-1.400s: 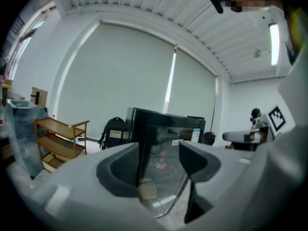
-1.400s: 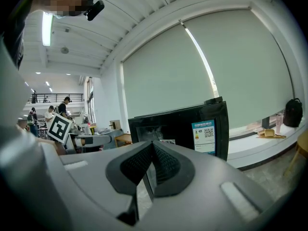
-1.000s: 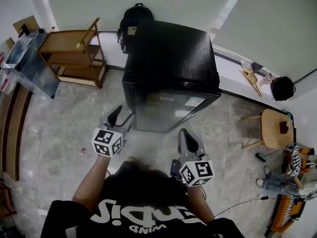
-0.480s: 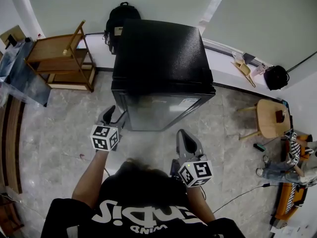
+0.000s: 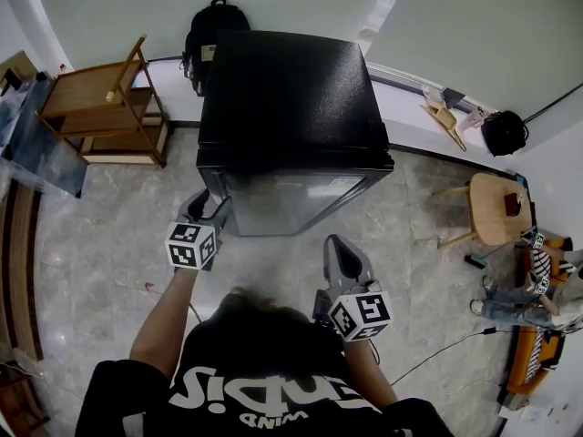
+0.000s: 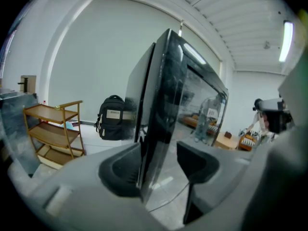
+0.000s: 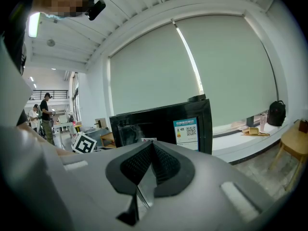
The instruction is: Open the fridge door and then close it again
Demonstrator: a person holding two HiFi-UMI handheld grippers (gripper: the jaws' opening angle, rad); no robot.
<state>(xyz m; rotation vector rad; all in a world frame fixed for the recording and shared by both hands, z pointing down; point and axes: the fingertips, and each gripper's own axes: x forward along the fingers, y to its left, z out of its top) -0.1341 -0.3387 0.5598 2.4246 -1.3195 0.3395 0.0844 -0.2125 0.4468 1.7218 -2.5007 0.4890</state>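
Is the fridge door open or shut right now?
Shut: the fridge door sits flush against the cabinet, only a thin seam showing at its edge.

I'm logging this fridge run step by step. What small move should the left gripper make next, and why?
Probably finish closing the left gripper on the side edge of the fridge door. Its jaws are closing with that edge between them, but a gap shows on one side, so there seems to be no firm grip yet for pulling the door open.

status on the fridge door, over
Left gripper closing around fridge door edge, not gripped yet. Right gripper shut, empty, hanging back. Door looks closed. Nothing in the way.
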